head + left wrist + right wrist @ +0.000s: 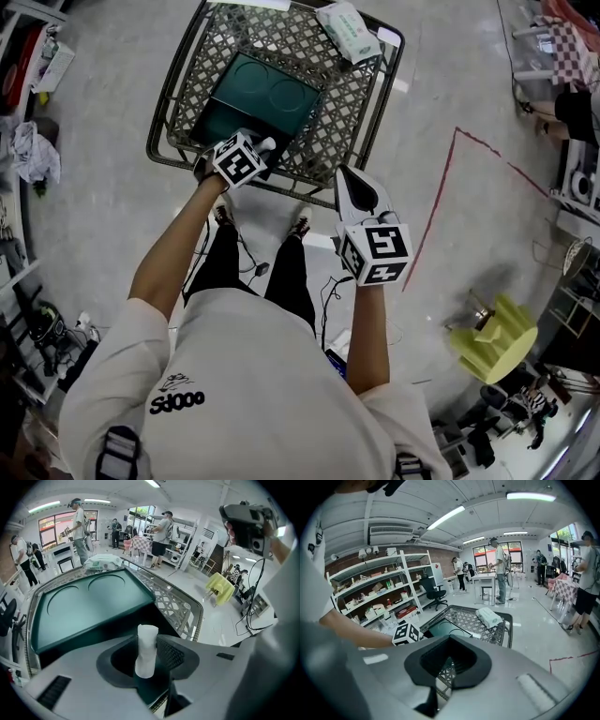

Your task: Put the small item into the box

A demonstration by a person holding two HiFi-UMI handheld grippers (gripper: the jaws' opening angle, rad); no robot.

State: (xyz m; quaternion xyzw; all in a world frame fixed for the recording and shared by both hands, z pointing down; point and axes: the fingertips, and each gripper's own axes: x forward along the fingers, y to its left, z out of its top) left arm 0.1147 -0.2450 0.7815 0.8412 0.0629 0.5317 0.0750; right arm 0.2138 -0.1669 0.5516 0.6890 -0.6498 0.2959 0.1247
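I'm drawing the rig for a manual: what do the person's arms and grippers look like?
Both the left gripper and right gripper have pale grey-white jaws with dark hollows and a black-and-white marker cube each. Short white T-shirt sleeves; thin black cables dangle.

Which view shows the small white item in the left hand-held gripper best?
The left gripper view: the small white item stands upright between the left hand-held gripper's jaws, its whole outline clear. In the head view the gripper's marker cube largely hides it. The right gripper view shows only that cube, not the item.
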